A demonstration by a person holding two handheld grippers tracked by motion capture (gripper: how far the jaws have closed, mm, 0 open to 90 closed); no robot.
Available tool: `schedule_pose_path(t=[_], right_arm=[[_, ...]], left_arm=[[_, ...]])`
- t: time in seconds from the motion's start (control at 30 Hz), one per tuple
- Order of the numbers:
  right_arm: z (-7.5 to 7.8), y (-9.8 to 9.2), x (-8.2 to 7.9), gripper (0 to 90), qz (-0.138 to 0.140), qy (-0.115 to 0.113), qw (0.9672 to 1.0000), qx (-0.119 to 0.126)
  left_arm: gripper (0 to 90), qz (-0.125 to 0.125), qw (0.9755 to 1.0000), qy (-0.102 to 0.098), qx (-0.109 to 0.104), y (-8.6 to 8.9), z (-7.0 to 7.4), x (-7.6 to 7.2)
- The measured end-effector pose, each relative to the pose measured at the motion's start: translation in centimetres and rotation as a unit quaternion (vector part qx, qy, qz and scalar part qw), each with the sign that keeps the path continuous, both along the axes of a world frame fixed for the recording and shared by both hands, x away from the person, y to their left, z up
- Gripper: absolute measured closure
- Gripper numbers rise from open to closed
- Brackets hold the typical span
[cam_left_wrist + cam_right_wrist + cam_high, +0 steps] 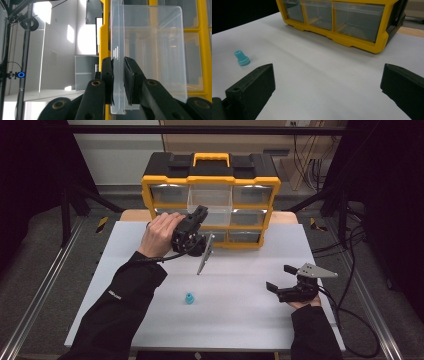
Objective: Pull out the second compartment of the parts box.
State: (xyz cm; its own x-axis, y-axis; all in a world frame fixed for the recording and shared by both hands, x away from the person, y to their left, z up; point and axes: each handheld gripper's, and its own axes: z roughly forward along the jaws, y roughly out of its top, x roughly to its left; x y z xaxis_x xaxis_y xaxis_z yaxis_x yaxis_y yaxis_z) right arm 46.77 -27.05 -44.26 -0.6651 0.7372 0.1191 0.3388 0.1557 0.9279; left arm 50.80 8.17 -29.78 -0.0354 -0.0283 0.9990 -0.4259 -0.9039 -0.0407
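Observation:
A yellow and black drawer organizer (159,186) stands at the back of the white table (240,320). Its clear top middle drawer (210,200) is slid out toward me. My left gripper (198,214) is turned on its side, shut on that drawer's front wall. In the left gripper view the pads (130,80) press the clear drawer (155,50) wall from both sides, beside the yellow frame (103,37). My right gripper (279,277) rests at the table's right, open, with nothing between its jaws. A small blue plug (189,298) stands on the table between the hands.
In the right gripper view (328,75) the blue plug (242,58) is far left and the organizer's bottom row of drawers (352,22) lies ahead. Black cables (350,270) trail off the table's right side. Metal rails run along both sides.

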Motion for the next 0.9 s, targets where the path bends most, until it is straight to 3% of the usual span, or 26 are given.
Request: schedule_pose_path(t=[0.23,0.37,0.47,0.5,0.7,0.77,0.9], right_arm=[[0.0,0.0,0.0,0.2,0.0,0.001,1.0,0.0],[0.0,0.0,0.0,0.2,0.0,0.0,1.0,0.0],[0.0,0.0,0.0,0.2,0.0,0.0,1.0,-0.001],[0.0,0.0,0.0,0.2,0.0,0.0,1.0,-0.001],[0.0,0.0,0.0,0.2,0.001,0.0,1.0,-0.001],[0.0,0.0,0.0,0.2,0.001,0.0,1.0,-0.002],[0.0,0.0,0.0,0.2,0.0,0.0,1.0,0.0]], left_arm=[[76.2,-0.001,0.9997,0.021,-0.008,0.0,0.4,0.0],[68.3,-0.001,0.9992,0.035,-0.017,0.1,0.4,0.0],[61.7,-0.004,0.9979,0.053,-0.036,0.2,0.8,-0.1],[59.0,-0.007,0.9962,0.07,-0.051,0.3,0.9,-0.1],[40.0,-0.01,0.992,0.097,-0.081,0.5,1.2,-0.4],[32.9,-0.009,0.9889,0.113,-0.096,0.5,1.3,-0.5],[25.3,-0.015,0.9798,0.149,-0.133,0.6,1.4,-0.6]])
